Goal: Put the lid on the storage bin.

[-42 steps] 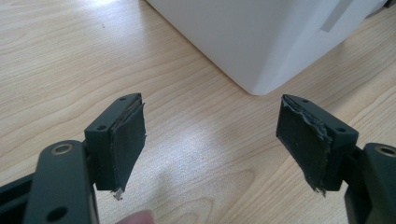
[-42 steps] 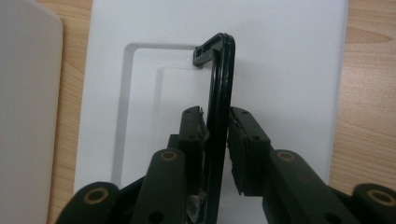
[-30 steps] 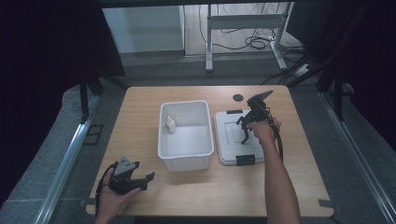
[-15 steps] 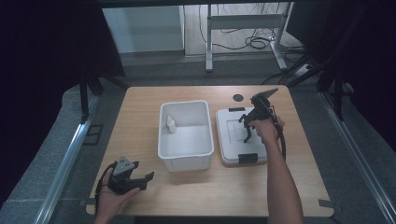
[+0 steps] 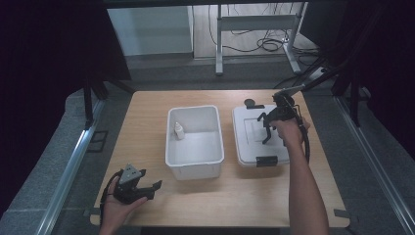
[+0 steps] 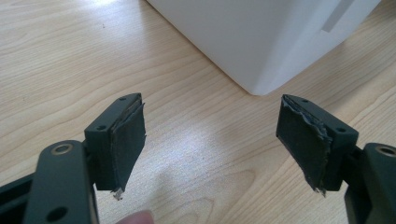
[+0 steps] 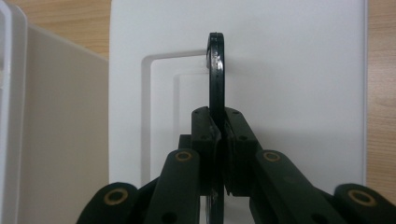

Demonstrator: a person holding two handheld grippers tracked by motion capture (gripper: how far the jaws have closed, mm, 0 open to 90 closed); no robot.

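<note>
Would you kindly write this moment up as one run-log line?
right gripper: shut on thin black disc, above white lid | left gripper: open, nothing between jaws, near white bin | small bottle: in bin

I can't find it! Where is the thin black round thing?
The thin black disc is pinched edge-on in the right claw, above the white lid on the table's right side, beside the white bin.

The left tongs (image 5: 147, 186) rest low in the person's left hand (image 5: 120, 200), jaws spread wide with nothing between them. The right tongs (image 5: 266, 131) point downward from an outstretched forearm, jaws pinched together.
</note>
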